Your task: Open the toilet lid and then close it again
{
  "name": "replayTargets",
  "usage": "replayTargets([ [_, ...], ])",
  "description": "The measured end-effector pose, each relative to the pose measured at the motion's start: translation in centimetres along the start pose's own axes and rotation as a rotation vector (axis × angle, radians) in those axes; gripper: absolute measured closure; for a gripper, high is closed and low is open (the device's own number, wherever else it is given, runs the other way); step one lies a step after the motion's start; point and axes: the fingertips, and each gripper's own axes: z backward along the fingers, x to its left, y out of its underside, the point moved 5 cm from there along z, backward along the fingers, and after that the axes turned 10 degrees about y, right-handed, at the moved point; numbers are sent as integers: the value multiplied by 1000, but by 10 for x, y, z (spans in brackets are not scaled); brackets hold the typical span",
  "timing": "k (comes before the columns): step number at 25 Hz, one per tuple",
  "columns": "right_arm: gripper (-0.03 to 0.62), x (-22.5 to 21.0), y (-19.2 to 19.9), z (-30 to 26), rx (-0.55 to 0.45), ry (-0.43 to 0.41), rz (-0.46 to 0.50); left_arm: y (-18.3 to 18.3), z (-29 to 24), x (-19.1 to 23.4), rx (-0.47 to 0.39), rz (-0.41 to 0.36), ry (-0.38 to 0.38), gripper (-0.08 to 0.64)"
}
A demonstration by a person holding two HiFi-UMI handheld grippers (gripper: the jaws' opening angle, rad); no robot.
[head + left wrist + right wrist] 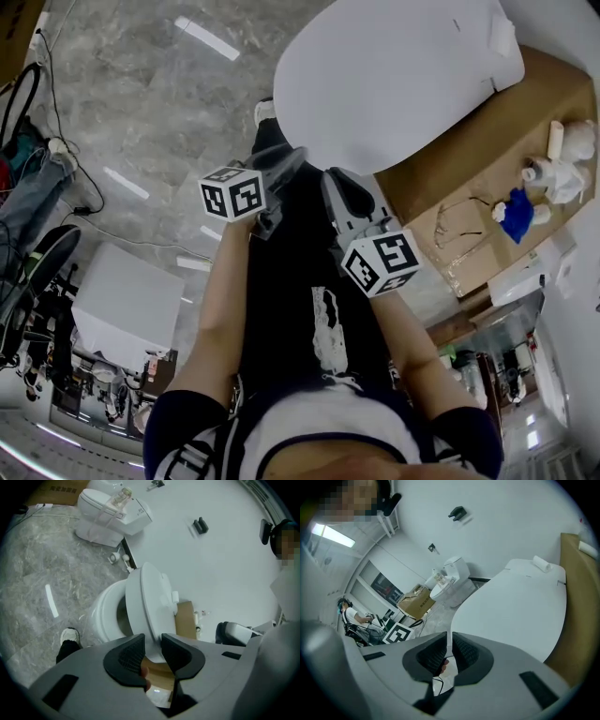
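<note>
The white toilet lid point(394, 75) stands raised, nearly upright over the seat and bowl point(105, 616). In the left gripper view the lid point(150, 602) runs down between the jaws, and my left gripper point(152, 648) is shut on its front edge. From the head view the left gripper point(281, 173) reaches up to the lid's lower rim. My right gripper point(342, 192) hangs just beside it, under the lid. Its jaws point(450, 648) are shut with nothing held, and the lid's broad face point(520, 606) fills the right of that view.
Brown cardboard point(469, 159) lies behind the toilet with small bottles and a blue object point(516, 214). A second toilet point(112, 515) stands by the wall. A white box point(127, 300) and cables point(56, 141) lie on the marble floor at left. My shoe point(69, 634) is beside the bowl.
</note>
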Motion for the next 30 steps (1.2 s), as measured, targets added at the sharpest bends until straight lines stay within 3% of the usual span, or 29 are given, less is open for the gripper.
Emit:
replayTargets([
  [5, 581, 4, 9, 15, 32, 3, -33, -10, 9, -30, 7, -34, 24, 445],
  [7, 581, 6, 11, 20, 30, 27, 9, -13, 11, -40, 16, -41, 28, 445],
  [8, 580, 7, 11, 24, 24, 57, 87, -13, 12, -44, 18, -42, 32, 445],
  [10, 578, 10, 10, 31, 11, 145, 366, -14, 12, -54, 22, -54, 38, 446],
  [11, 560, 12, 10, 34, 8, 189, 517, -16, 13, -59, 26, -65, 40, 445],
  [12, 499, 14, 11, 35, 7, 225, 636, -17, 13, -65, 28, -76, 44, 445],
  [13, 465, 16, 12, 36, 7, 252, 723, -19, 14, -71, 30, -86, 51, 445],
  [16, 465, 19, 17, 36, 9, 290, 860, -25, 17, -89, 43, -125, 68, 446],
  [20, 465, 17, 16, 35, 10, 342, 931, -31, 19, -110, 59, -172, 88, 449],
  [28, 466, 12, -3, 42, -28, 380, 923, -40, 20, -140, 63, -255, 110, 467],
  [30, 469, 10, -9, 47, -41, 374, 909, -43, 20, -143, 62, -280, 83, 524],
])
